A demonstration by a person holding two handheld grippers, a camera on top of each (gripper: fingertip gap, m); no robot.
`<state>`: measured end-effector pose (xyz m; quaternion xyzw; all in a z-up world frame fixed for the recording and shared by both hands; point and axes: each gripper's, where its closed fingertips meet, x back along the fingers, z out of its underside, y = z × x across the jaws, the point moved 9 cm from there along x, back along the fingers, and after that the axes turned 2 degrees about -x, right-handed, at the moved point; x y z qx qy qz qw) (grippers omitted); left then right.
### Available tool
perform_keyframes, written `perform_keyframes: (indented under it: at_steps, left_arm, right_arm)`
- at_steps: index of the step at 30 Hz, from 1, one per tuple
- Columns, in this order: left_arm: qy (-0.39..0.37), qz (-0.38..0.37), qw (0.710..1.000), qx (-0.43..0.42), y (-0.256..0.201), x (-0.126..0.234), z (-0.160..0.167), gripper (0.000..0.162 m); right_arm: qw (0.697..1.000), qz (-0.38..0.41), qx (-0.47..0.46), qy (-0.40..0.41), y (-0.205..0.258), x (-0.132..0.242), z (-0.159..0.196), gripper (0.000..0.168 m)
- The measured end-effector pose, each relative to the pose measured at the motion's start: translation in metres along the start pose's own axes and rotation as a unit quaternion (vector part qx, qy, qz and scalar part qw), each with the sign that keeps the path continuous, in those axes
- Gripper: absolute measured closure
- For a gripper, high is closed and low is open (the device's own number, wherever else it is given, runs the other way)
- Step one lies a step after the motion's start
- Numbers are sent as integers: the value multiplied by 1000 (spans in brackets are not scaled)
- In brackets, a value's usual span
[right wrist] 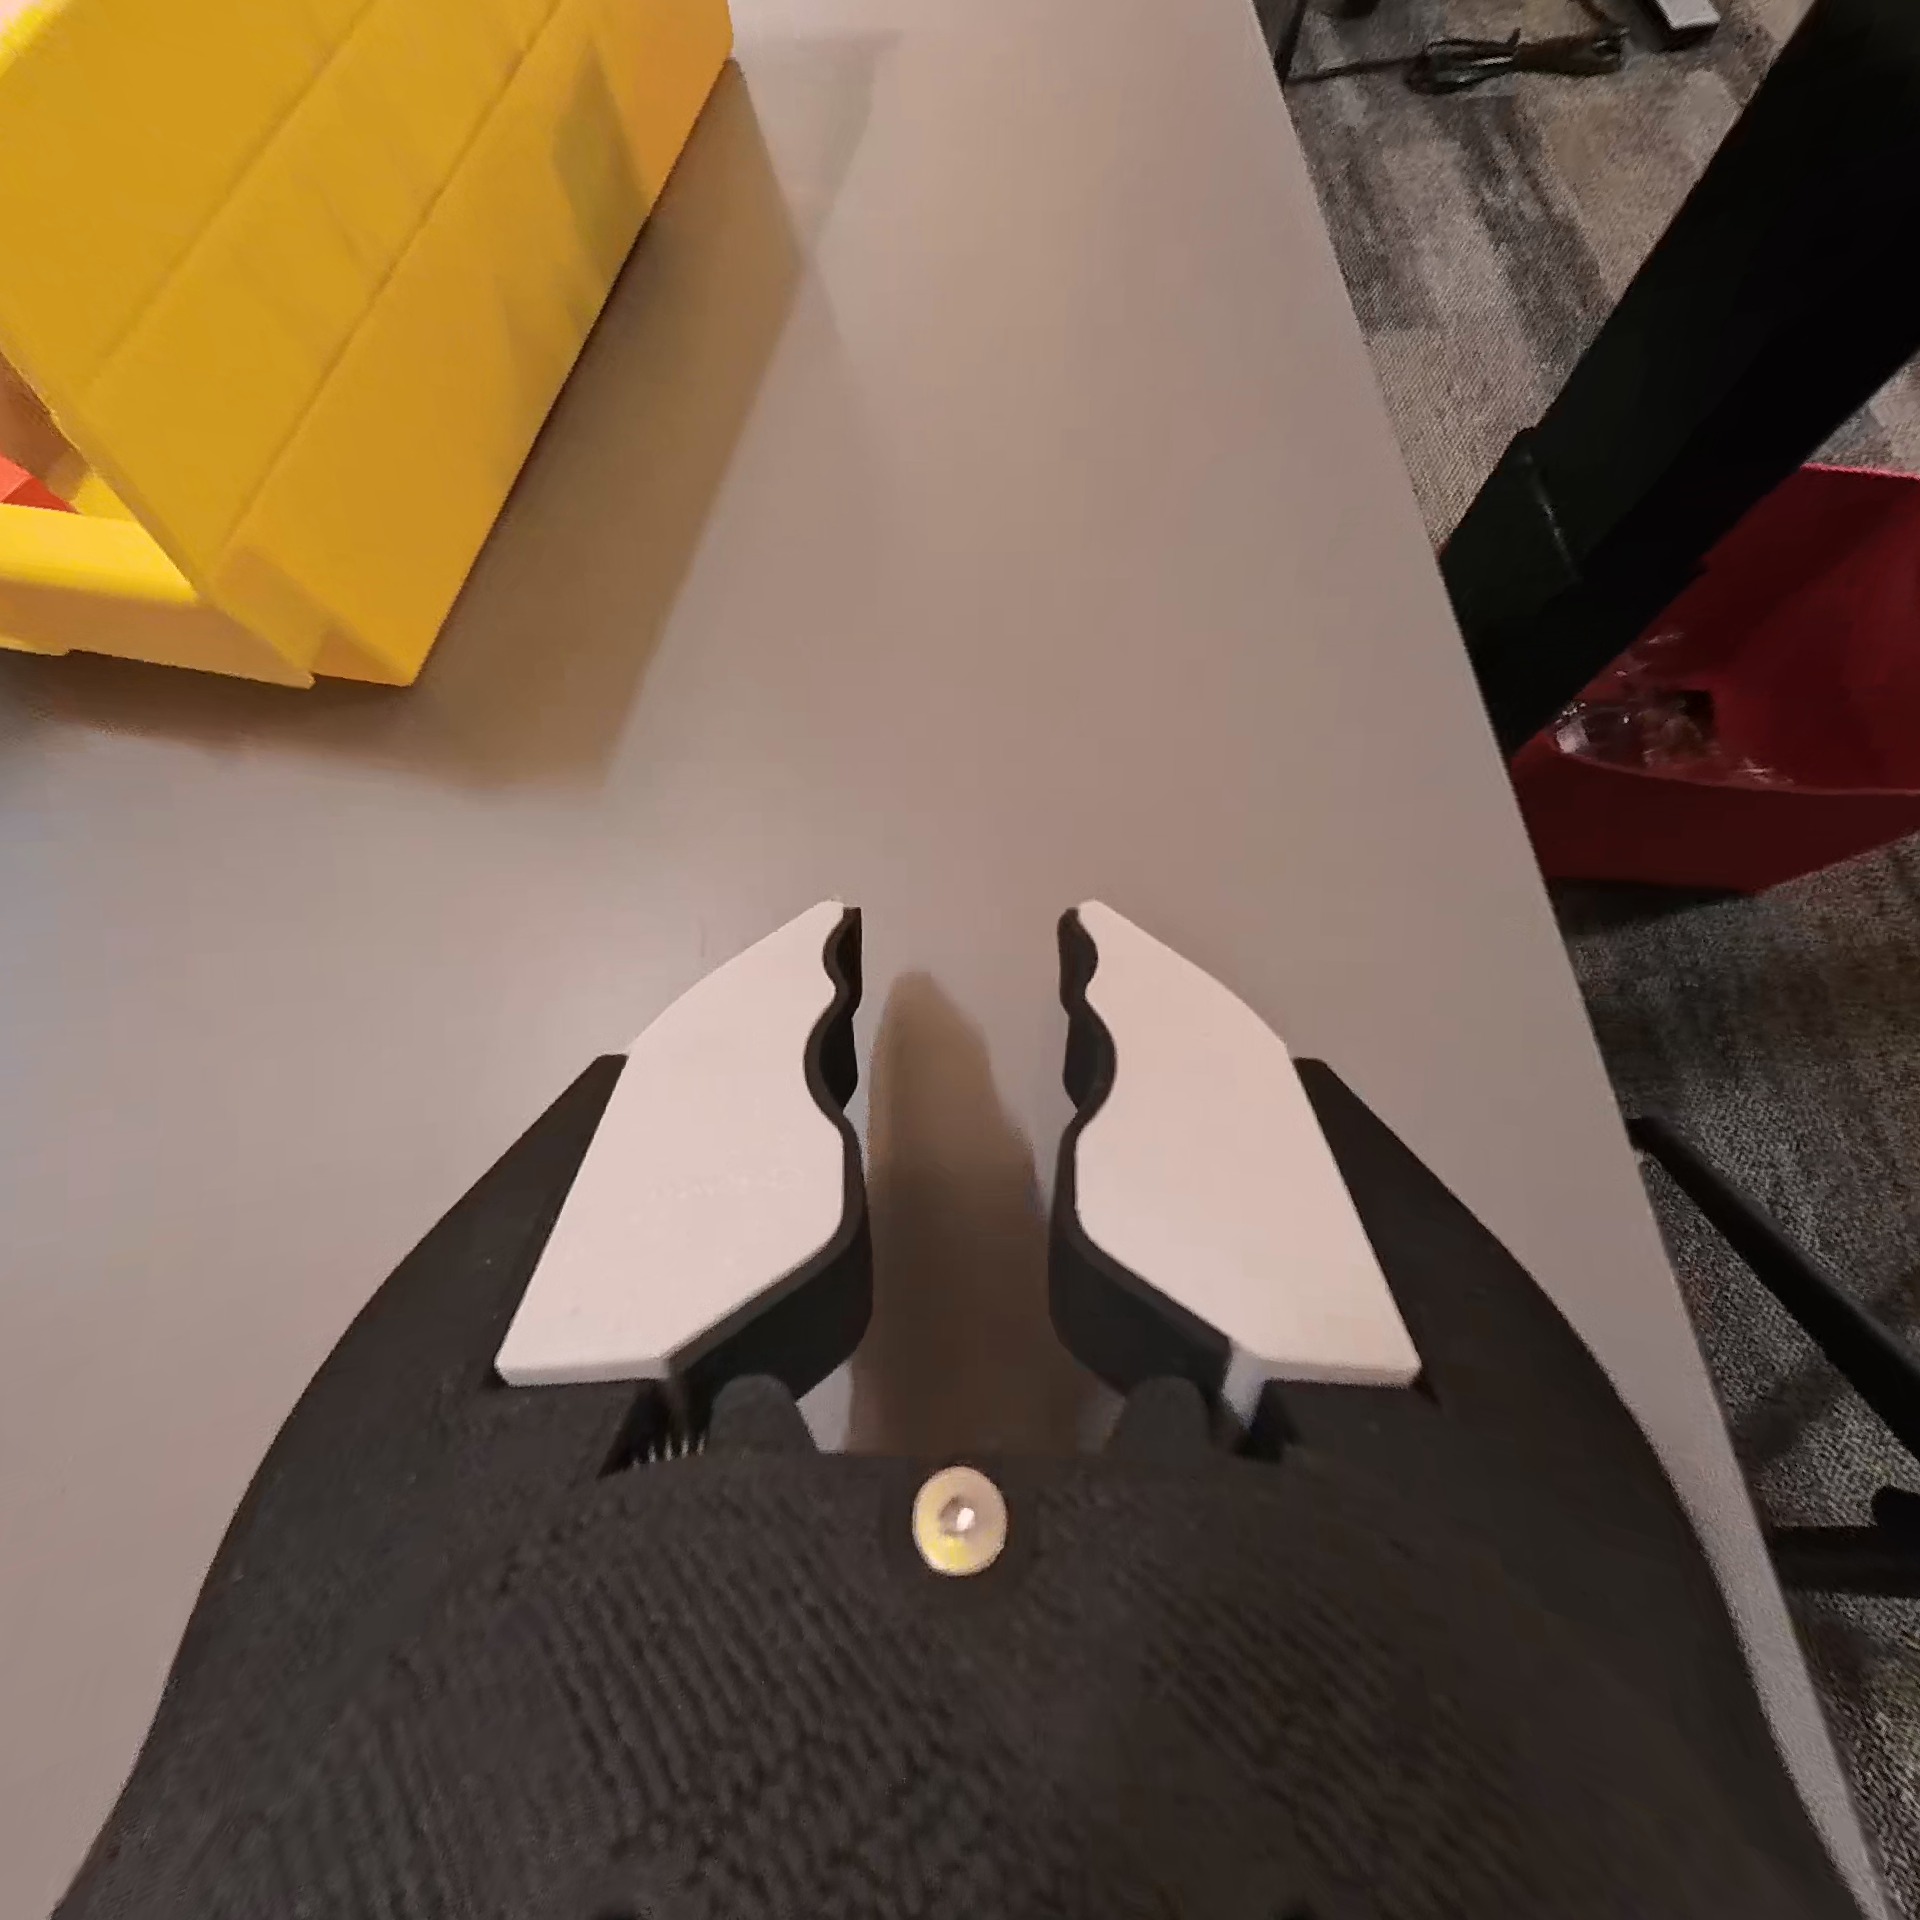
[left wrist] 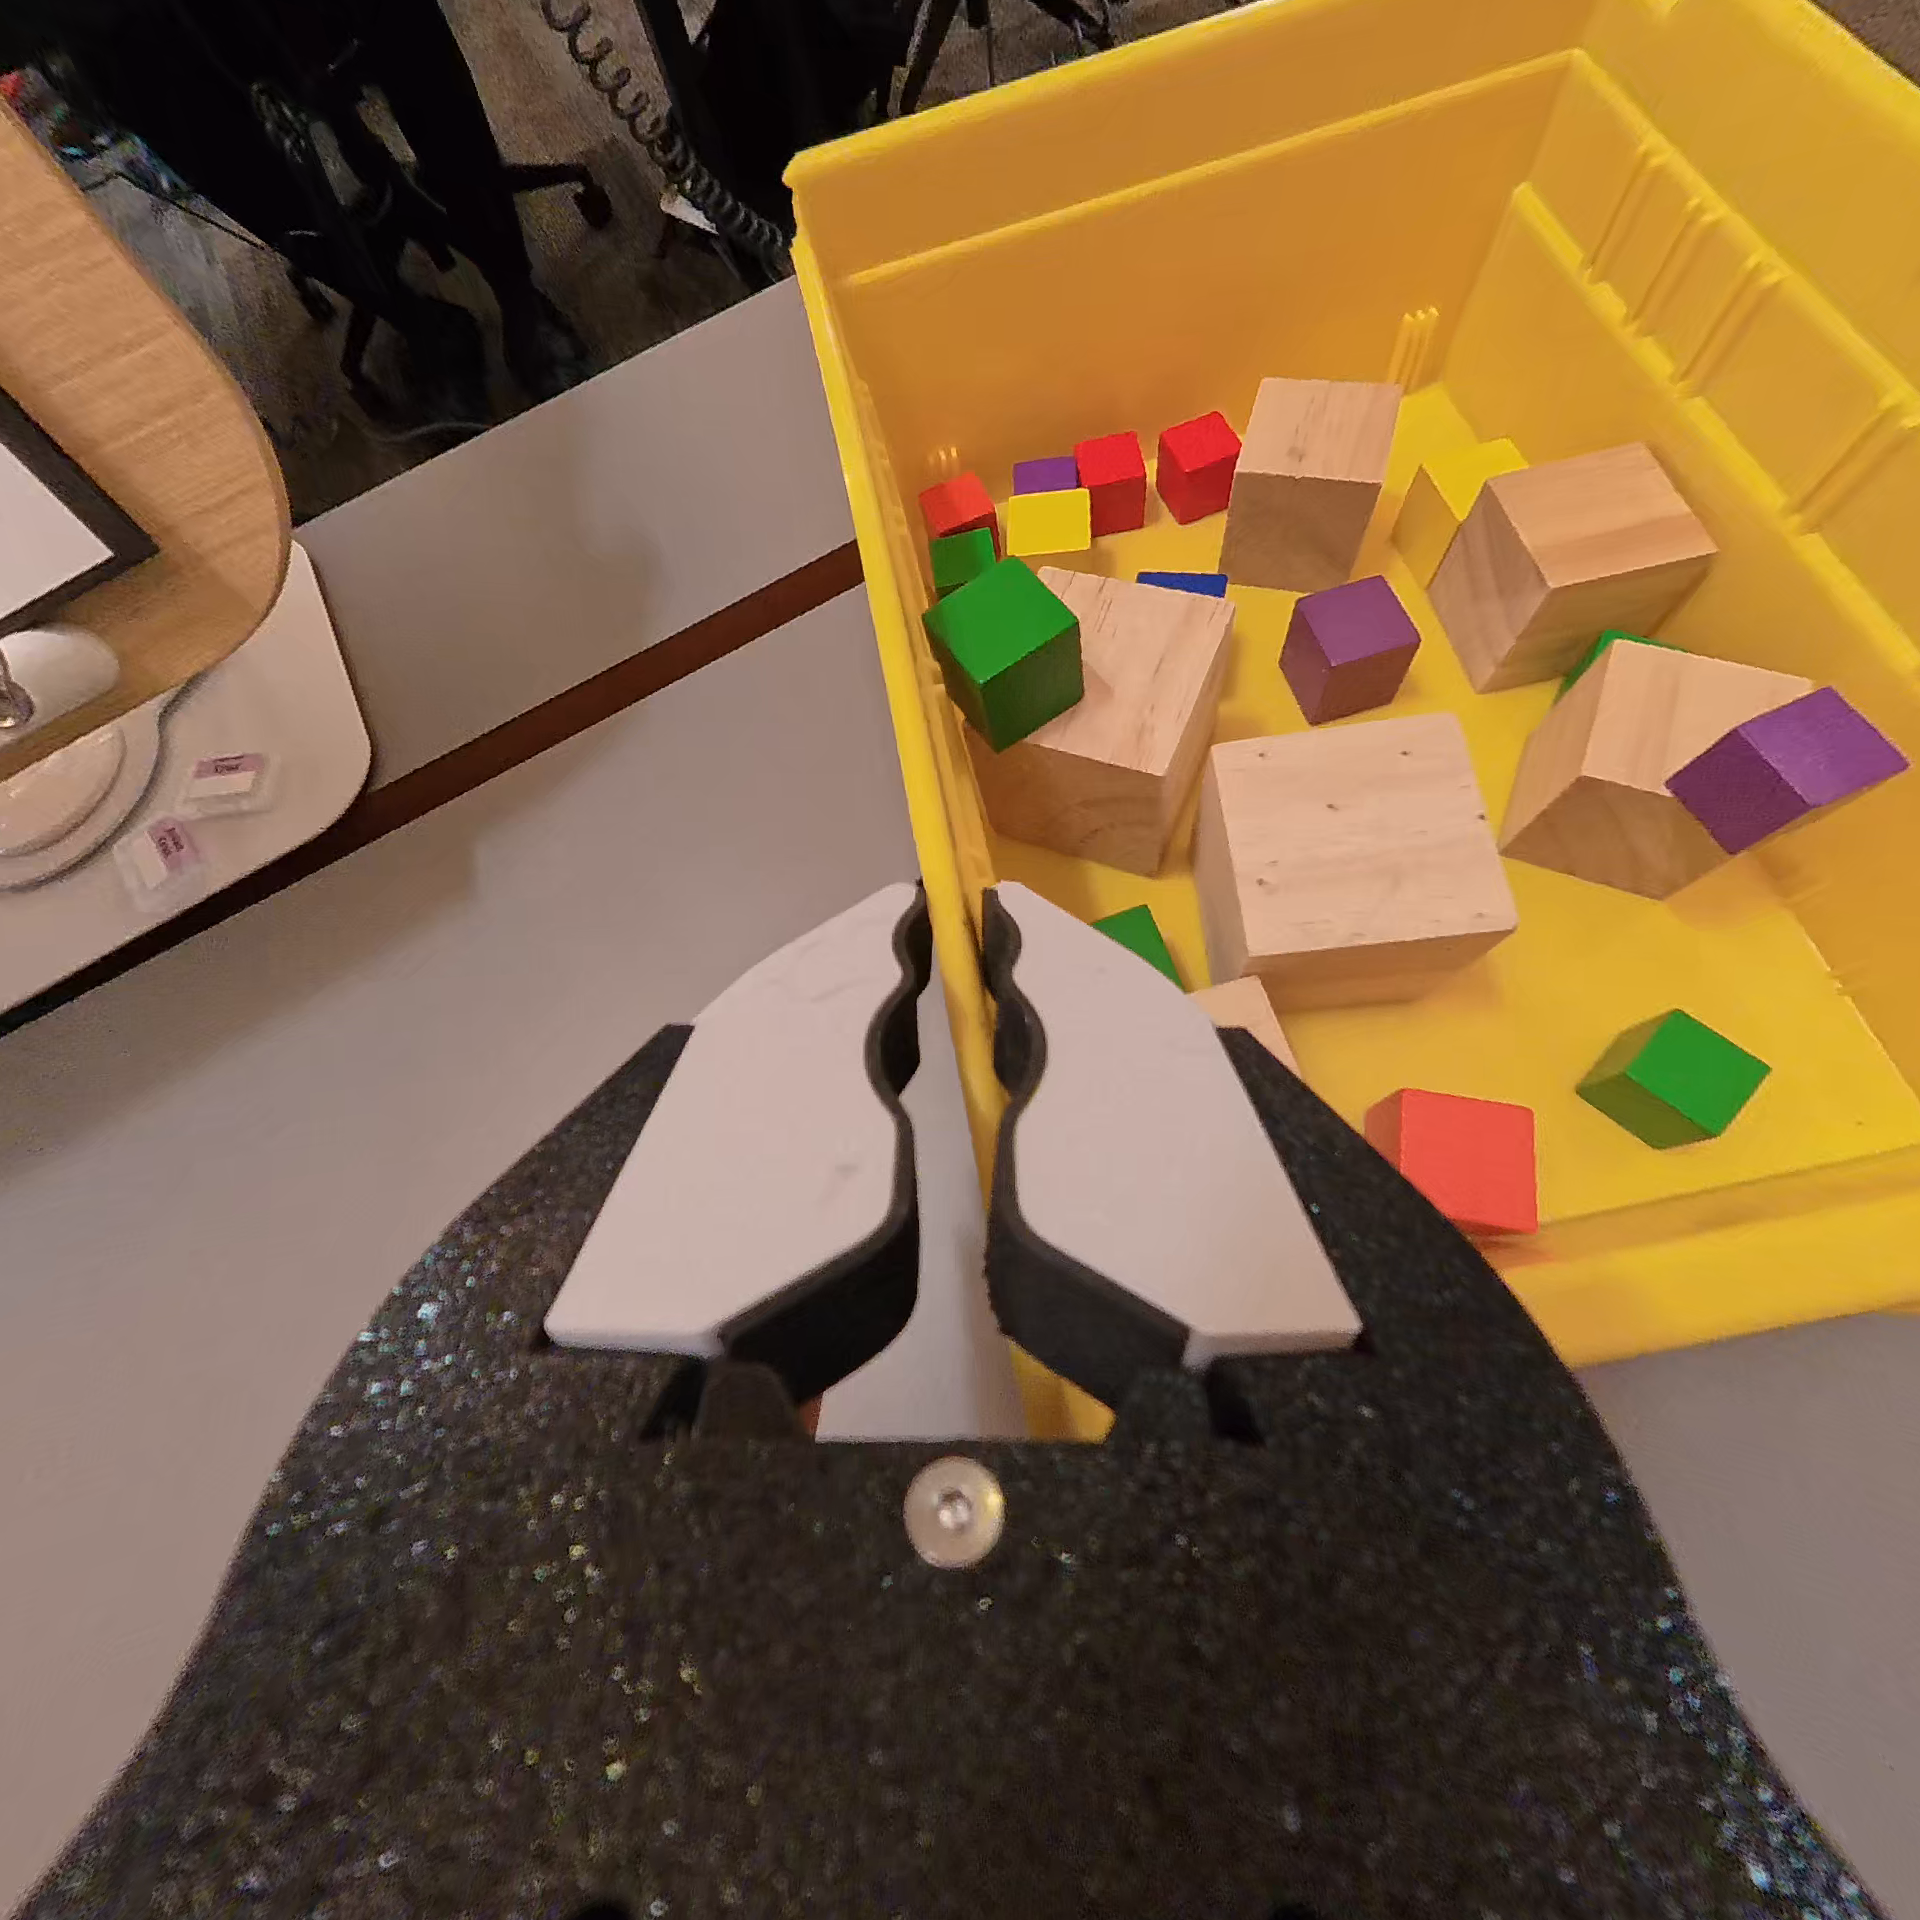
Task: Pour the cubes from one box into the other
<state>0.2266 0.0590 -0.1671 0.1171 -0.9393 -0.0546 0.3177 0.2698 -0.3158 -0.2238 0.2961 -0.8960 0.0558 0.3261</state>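
A yellow plastic box (left wrist: 1143,239) stands on the grey table and holds several plain wooden cubes (left wrist: 1351,852) and smaller coloured ones: green (left wrist: 1003,649), purple (left wrist: 1348,644), red (left wrist: 1455,1158). My left gripper (left wrist: 951,904) is shut on the box's left side wall, one finger outside and one inside. My right gripper (right wrist: 958,920) is open and empty, low over bare table. In the right wrist view a yellow box's ribbed outer wall (right wrist: 312,312) lies to the upper left, apart from the gripper. I cannot tell whether it is the same box.
The table's right edge (right wrist: 1455,623) runs close beside my right gripper, with a red bin (right wrist: 1714,748) on the carpet below. A dark seam (left wrist: 582,686) crosses the table left of the box. A wood-patterned stand on a white base (left wrist: 156,468) sits far left.
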Motion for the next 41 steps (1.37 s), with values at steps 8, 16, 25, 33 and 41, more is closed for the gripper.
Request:
perform_keyframes:
  at_steps: [8, 16, 25, 33, 41]
  left_arm:
    - [-10, 1, 1000, 2, 0, -2, 3, 154]
    - [-13, 4, 1000, -1, -1, -4, 6, 154]
    - [-20, -11, 1000, -12, 0, -10, 11, 154]
    - [-23, 14, 1000, 10, 11, 0, 21, 156]
    - [-17, 18, 999, 43, 61, 52, 70, 157]
  right_arm:
    - [1000, -6, -15, 7, -4, 0, 4, 140]
    - [1000, -11, -17, 8, -4, -1, 9, 141]
    - [1000, 11, 8, 27, -2, -4, 11, 126]
    - [986, -76, -64, -136, 55, 32, -52, 90]
    - [963, -193, 70, -176, 237, 28, -150, 74]
